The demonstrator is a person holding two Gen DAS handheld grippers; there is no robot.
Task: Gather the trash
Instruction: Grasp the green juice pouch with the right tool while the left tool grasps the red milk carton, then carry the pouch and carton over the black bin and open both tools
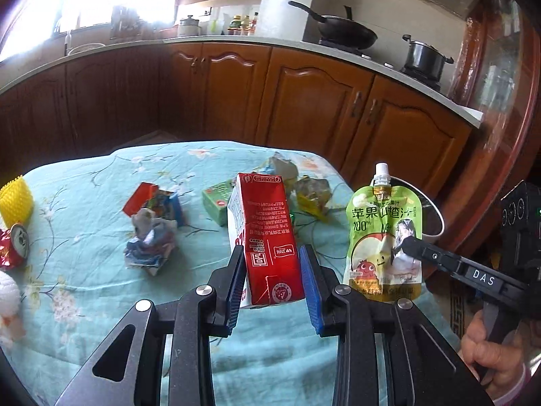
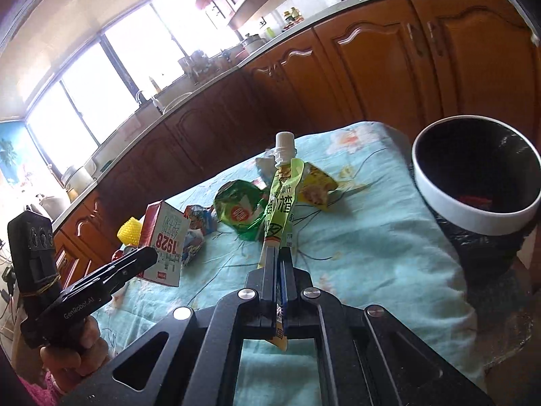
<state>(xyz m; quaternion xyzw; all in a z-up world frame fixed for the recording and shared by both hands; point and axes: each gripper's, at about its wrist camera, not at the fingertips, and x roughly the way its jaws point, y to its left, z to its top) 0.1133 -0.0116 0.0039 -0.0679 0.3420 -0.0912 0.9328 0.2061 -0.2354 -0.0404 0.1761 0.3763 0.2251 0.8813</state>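
My left gripper [image 1: 271, 264] is shut on a red and white milk carton [image 1: 265, 237] and holds it above the table; the carton also shows in the right wrist view [image 2: 165, 243]. My right gripper [image 2: 278, 253] is shut on a green juice pouch [image 2: 282, 196] with a white cap, held upright above the table; the pouch also shows in the left wrist view [image 1: 383, 233]. A white-rimmed trash bin [image 2: 473, 176] with a black liner stands at the table's right edge, right of the pouch.
On the flowered blue tablecloth [image 1: 84, 270] lie crumpled wrappers [image 1: 148, 237], a green packet [image 2: 238, 211], a yellow wrapper [image 2: 318, 191], a crushed red can [image 1: 13, 243] and a yellow spiky object [image 1: 15, 203]. Wooden kitchen cabinets [image 1: 304, 101] stand behind.
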